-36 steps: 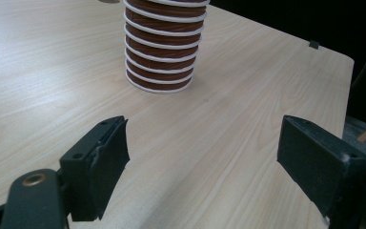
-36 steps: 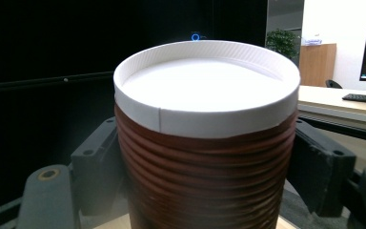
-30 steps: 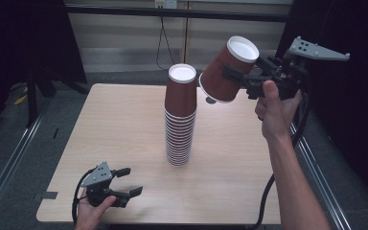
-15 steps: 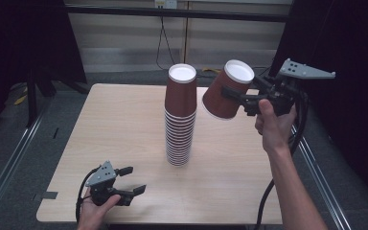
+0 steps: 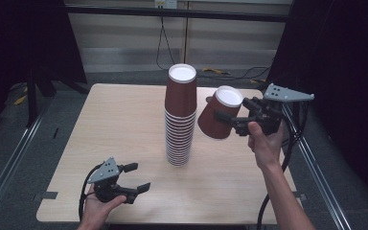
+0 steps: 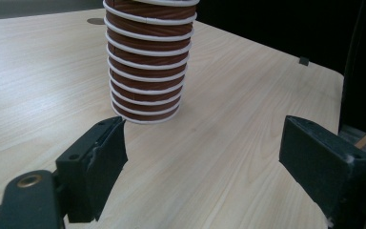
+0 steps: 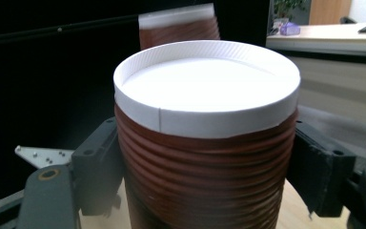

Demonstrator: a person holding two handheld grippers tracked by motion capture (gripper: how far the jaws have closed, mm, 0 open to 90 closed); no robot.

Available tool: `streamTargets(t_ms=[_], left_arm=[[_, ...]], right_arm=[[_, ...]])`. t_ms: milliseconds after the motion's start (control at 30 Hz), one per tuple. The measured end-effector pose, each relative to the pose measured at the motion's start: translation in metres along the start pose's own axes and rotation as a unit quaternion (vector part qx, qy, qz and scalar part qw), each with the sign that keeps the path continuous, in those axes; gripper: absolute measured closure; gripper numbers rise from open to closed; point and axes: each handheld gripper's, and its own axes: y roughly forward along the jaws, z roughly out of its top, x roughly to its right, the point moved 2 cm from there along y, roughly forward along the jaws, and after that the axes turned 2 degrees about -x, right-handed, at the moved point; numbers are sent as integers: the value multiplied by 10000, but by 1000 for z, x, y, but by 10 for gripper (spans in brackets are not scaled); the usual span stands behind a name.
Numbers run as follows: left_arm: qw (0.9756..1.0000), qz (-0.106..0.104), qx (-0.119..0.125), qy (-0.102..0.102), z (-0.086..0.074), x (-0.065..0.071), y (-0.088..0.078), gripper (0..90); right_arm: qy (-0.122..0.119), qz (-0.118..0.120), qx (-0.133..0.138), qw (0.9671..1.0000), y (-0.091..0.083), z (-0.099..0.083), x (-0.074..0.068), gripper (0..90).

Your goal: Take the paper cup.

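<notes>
A tall stack of upturned brown ribbed paper cups (image 5: 179, 117) stands mid-table; its lower part is ahead of the left gripper (image 6: 147, 62). My right gripper (image 5: 227, 115) is shut on a single brown cup (image 5: 213, 125), tilted with its white base up, in the air just right of the stack. In the right gripper view the cup (image 7: 205, 157) sits between both pads, with the stack's top (image 7: 178, 28) behind it. My left gripper (image 5: 140, 176) rests near the table's front left. Its jaws have just been opening and nothing is between them (image 6: 205, 157).
The light wooden table (image 5: 115, 120) has metal rails along its left and right sides. Dark curtains flank the scene, and cables lie on the floor behind. The person's right forearm (image 5: 278, 191) crosses the table's right front corner.
The right gripper has come down with its cup, from above the stack's top to beside its upper part. The left hand has stayed in place.
</notes>
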Motion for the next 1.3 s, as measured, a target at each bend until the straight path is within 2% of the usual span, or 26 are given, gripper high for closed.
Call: streamTargets(t_ms=[100, 300, 433, 500, 567, 600, 633, 900, 1000, 1067, 1300], left_arm=[[9999, 109, 20, 23, 4, -2, 0, 160], [9998, 143, 90, 118, 15, -4, 1, 161], [9997, 101, 79, 188, 20, -1, 7, 162], [9995, 100, 10, 309, 21, 2, 11, 162], [9995, 44, -9, 316, 24, 5, 15, 166], [9993, 152, -30, 331, 25, 6, 16, 168], [9993, 15, -37, 359, 26, 6, 17, 168], [9988, -55, -15, 480, 37, 11, 27, 168], [9988, -119, -22, 470, 37, 14, 31, 168], [9985, -106, -45, 543, 37, 17, 33, 168], [9984, -112, 0, 560, 36, 20, 33, 168]], right_arm=[[45, 48, -58, 10000, 4, -10, -1, 221], [163, 164, -109, 9997, 6, -32, -5, 221], [208, 247, -166, 9993, 8, -47, -9, 221], [232, 290, -203, 9991, 9, -53, -10, 221], [271, 338, -244, 9988, 11, -59, -11, 221], [274, 353, -277, 9986, 12, -62, -12, 221], [288, 371, -295, 9985, 13, -64, -13, 221], [335, 529, -414, 9972, 24, -80, -18, 221], [321, 590, -508, 9964, 29, -86, -20, 221], [322, 609, -557, 9961, 30, -88, -21, 221], [322, 692, -586, 9954, 37, -97, -26, 220]])
